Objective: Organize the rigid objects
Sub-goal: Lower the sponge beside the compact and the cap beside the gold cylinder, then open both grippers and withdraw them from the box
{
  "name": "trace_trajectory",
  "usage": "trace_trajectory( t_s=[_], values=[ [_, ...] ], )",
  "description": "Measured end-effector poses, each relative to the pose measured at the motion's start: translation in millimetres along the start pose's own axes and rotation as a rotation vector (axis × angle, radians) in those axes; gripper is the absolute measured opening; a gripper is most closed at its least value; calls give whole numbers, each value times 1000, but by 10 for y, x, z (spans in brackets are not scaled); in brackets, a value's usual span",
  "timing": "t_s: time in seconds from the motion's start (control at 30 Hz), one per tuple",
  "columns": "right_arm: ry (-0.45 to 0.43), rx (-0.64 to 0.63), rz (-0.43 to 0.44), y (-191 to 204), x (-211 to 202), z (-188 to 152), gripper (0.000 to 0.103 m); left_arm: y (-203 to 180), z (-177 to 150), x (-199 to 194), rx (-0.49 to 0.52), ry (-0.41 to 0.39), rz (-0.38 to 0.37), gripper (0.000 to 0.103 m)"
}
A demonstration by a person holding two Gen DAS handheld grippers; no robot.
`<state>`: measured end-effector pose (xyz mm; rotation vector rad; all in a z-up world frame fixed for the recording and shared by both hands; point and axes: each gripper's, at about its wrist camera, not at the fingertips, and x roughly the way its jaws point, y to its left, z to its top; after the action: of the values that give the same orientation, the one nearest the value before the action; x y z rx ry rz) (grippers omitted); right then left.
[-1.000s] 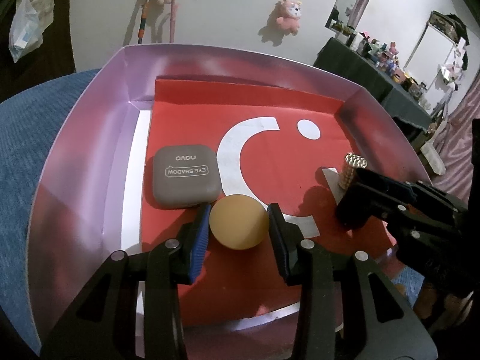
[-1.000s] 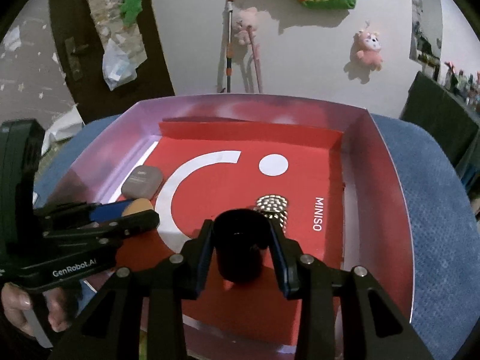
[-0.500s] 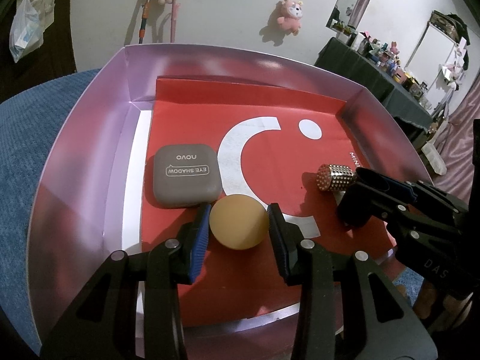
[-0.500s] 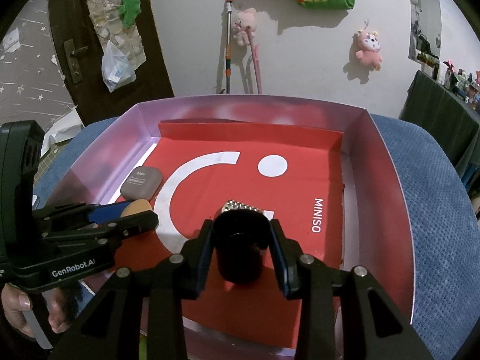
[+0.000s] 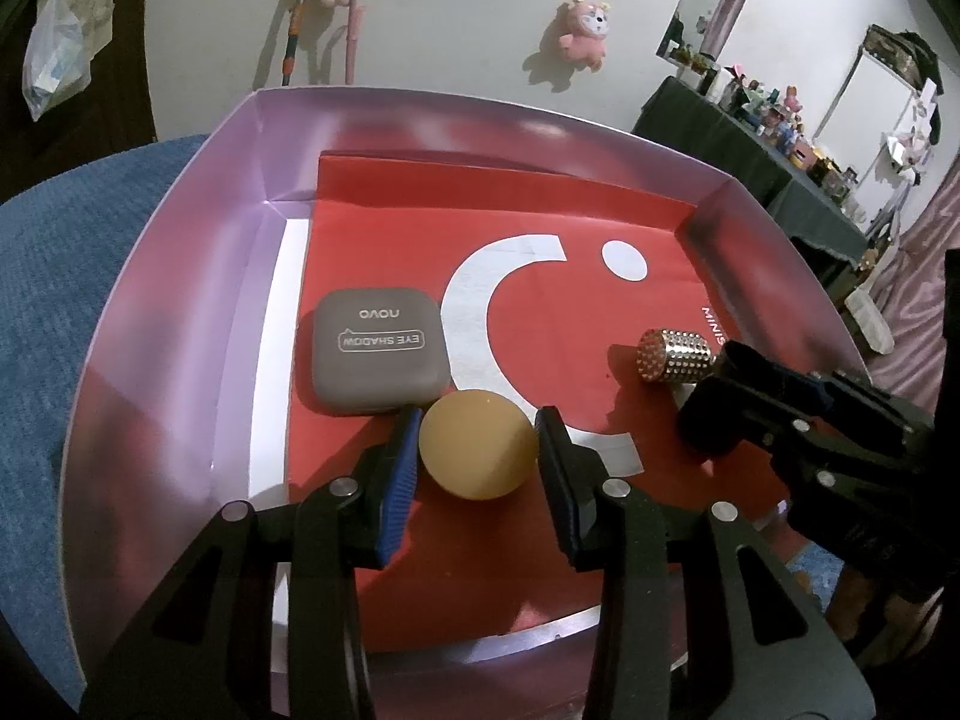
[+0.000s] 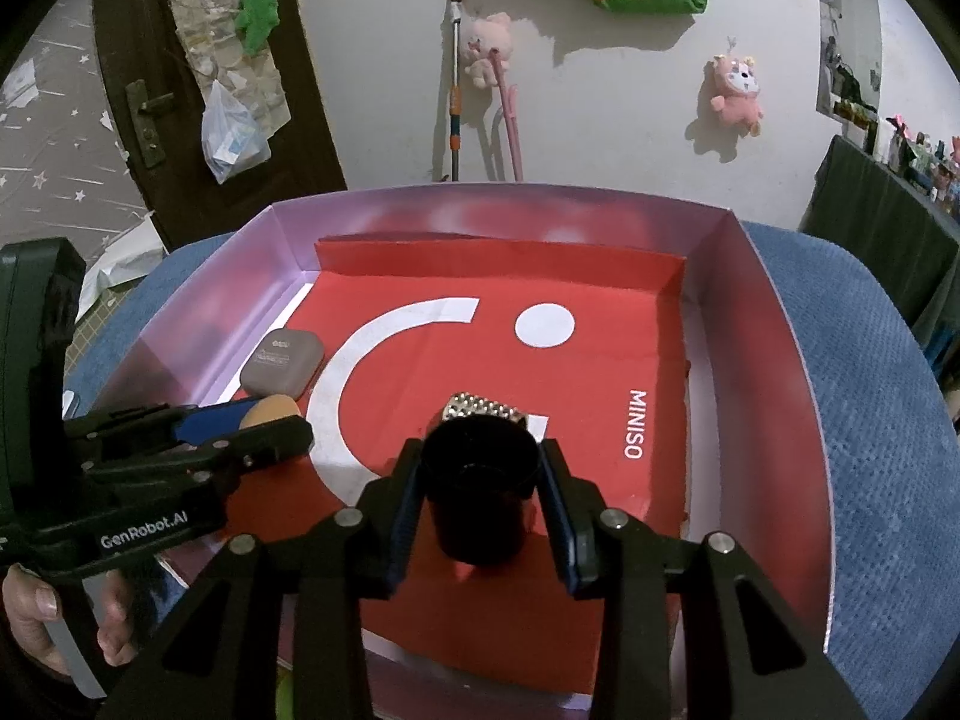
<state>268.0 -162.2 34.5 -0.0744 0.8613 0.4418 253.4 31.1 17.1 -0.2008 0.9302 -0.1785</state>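
A shallow pink-walled box [image 5: 180,252] with a red Miniso liner sits on a blue cushion. My left gripper [image 5: 477,447] is shut on a tan round sponge [image 5: 477,447] low over the liner, beside a grey eye-shadow case [image 5: 377,351]. My right gripper [image 6: 480,492] is shut on a black cylinder [image 6: 477,498] whose studded silver end [image 6: 486,407] points away from me. In the left wrist view that studded end [image 5: 675,357] lies tilted on its side at the right of the liner. The sponge [image 6: 270,411] and the case [image 6: 282,363] also show in the right wrist view.
The box [image 6: 774,360] has raised walls on all sides. The blue cushion [image 6: 870,420] surrounds it. A door [image 6: 180,90] and a white wall with hung plush toys [image 6: 738,90] stand behind. A dark cluttered table [image 5: 780,162] is at the far right.
My right gripper has tipped the black cylinder from upright to lying forward, its studded end now pointing into the box. My left gripper and the sponge have stayed put.
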Motion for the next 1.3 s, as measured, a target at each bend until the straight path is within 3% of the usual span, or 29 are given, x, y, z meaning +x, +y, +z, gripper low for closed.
trace_trajectory(
  t_s=[0.1,0.27,0.53,0.7,1.3],
  values=[
    [2,-3,-4,9,4,-15,39,19,2,0,-9,0,-12,39],
    [-2,4,-11,-2,-10,-27,43,29,10,-58,-17,-22,-11,65],
    [-19,10,-21,-19,-71,-58,60,-15,13,-94,-5,-24,10,66],
    [-30,16,-19,-30,-113,-51,62,-61,20,-125,8,-33,30,74],
    [-65,-5,37,76,-356,-167,83,-100,-92,-302,32,-54,31,74]
  ],
)
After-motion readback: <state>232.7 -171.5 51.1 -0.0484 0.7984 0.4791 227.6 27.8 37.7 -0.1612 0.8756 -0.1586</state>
